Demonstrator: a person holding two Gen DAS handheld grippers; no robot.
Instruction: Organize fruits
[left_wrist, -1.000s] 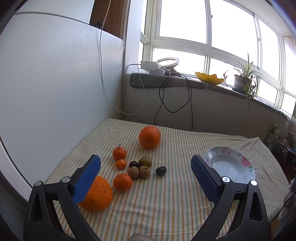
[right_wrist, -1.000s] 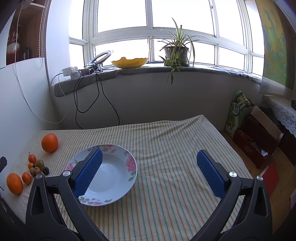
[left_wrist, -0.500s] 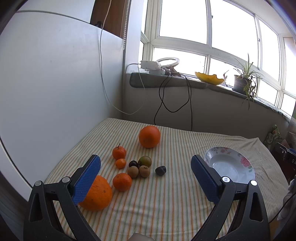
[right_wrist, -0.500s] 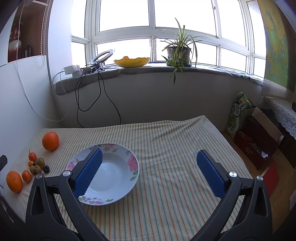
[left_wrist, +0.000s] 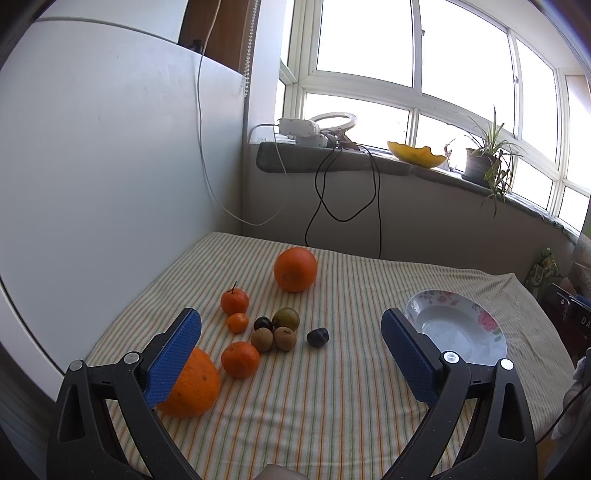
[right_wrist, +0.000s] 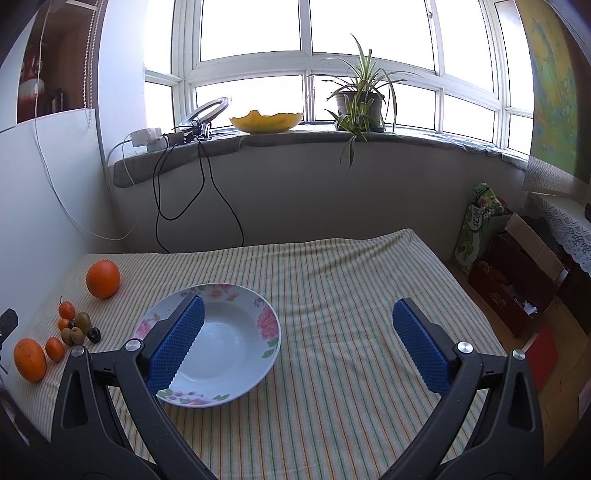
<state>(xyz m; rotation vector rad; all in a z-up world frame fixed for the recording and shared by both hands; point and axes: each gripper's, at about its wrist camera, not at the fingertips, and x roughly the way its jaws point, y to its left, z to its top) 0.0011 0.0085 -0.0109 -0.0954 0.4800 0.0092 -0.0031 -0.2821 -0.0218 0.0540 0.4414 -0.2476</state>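
Now the left claw (left_wrist: 291, 354), spread wide and empty, has the round orange and brown fruits (left_wrist: 264, 325) straight ahead at frame centre, while the equally wide, empty right claw (right_wrist: 295, 347) hovers by the white floral bowl (right_wrist: 271, 332).

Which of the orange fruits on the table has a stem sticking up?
The small orange fruit at the far left of the cluster, above the tiniest one. A thin dark stem stands on top; the other orange fruits show none.
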